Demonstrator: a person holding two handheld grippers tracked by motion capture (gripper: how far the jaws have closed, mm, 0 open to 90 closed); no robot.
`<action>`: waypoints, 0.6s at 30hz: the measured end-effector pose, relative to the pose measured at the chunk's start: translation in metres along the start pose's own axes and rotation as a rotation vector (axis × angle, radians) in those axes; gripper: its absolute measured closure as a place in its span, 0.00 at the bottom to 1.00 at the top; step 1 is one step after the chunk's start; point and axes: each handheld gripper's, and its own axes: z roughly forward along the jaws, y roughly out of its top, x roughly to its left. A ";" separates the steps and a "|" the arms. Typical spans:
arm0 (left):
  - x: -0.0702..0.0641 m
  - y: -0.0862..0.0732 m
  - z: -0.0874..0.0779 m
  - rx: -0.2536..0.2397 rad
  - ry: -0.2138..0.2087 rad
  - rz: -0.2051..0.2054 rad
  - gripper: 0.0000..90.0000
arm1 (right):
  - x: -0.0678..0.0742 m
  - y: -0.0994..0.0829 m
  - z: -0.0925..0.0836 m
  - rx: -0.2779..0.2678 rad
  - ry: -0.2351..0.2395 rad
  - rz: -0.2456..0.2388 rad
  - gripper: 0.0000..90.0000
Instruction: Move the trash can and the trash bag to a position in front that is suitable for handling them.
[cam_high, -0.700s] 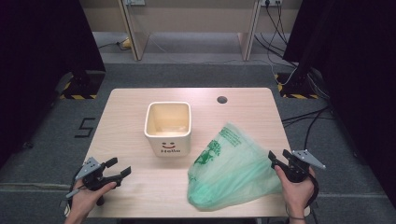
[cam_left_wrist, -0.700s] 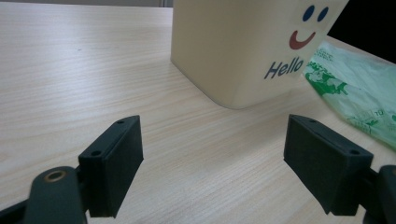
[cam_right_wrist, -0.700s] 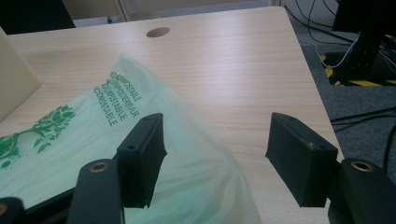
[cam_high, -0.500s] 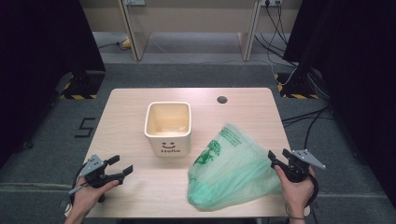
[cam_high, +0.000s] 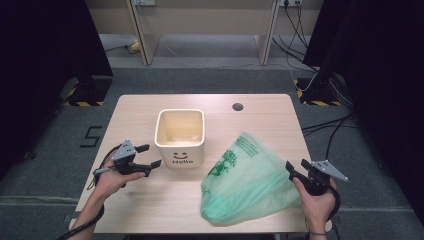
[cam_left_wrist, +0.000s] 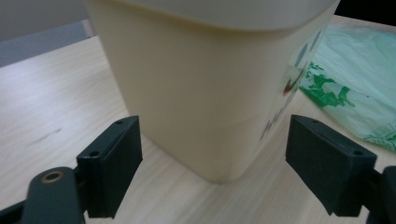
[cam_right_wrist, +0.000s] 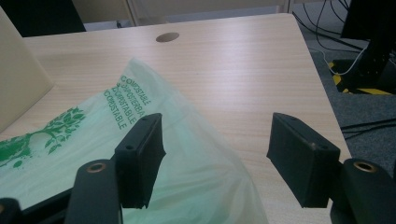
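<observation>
While I watch: my left gripper spread before the cream bin, right gripper spread over the green compostable bag.

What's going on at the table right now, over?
Left gripper open, at the cream bin. Right gripper open, at the green bag. Nothing held. Nothing in the way.

A light wood-grain counter is standing on grey carpet, with a round cable hole showing near its far edge. Black curtains are hanging at both sides, their stands resting on feet marked with yellow-and-black hazard tape. Beige furniture panels are running across the back. Black cables are trailing over the floor at right, and a "5" is marked on the carpet at left.
</observation>
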 end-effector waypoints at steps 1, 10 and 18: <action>0.000 0.003 0.003 -0.001 -0.010 0.015 0.20 | 0.000 0.000 0.000 -0.003 0.001 0.002 0.40; 0.002 0.022 0.018 -0.049 -0.075 0.134 0.30 | 0.001 0.000 0.001 -0.003 0.010 -0.001 0.39; 0.003 0.027 0.025 -0.067 -0.095 0.173 0.37 | 0.003 0.000 0.001 -0.005 0.016 -0.001 0.39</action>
